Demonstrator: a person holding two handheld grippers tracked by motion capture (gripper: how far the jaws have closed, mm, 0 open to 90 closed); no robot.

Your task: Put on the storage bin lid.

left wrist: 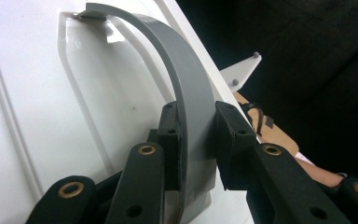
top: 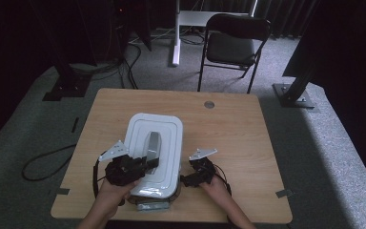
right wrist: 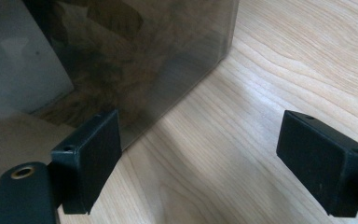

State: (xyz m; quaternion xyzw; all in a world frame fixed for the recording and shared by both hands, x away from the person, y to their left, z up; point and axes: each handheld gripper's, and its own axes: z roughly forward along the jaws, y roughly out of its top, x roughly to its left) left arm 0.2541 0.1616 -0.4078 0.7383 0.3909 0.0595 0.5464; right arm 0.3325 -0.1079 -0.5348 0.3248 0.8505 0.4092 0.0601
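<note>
Grey plastic forms the arched handle (left wrist: 186,88) that is clamped between the two black jaws of the left gripper (left wrist: 196,140), low on the arch near its closer end. This handle is fixed to the white lid (top: 164,131) of a storage box (right wrist: 135,60), and in the high view the handle (top: 153,149) is seen running along the middle of that lid. The box is set on the near left part of the wooden table (top: 228,129), close to the person's edge. Its clear, smoky wall is seen in the right gripper view, with brownish contents dimly visible through it; what they are cannot be told.

The left gripper (top: 143,164) is held over the near end of the lid by the left hand (top: 112,193). The right gripper (top: 186,180) is held low just beside the box's right side by the right hand (top: 217,186). Its jaws are spread wide apart with nothing between them but bare tabletop; one jaw is seen just beside the box's corner, though contact cannot be confirmed.

Beyond the table, a black folding chair (top: 233,45) is placed on the grey carpet (top: 324,143), and a cable (top: 43,164) is looped on the floor to the left.
</note>
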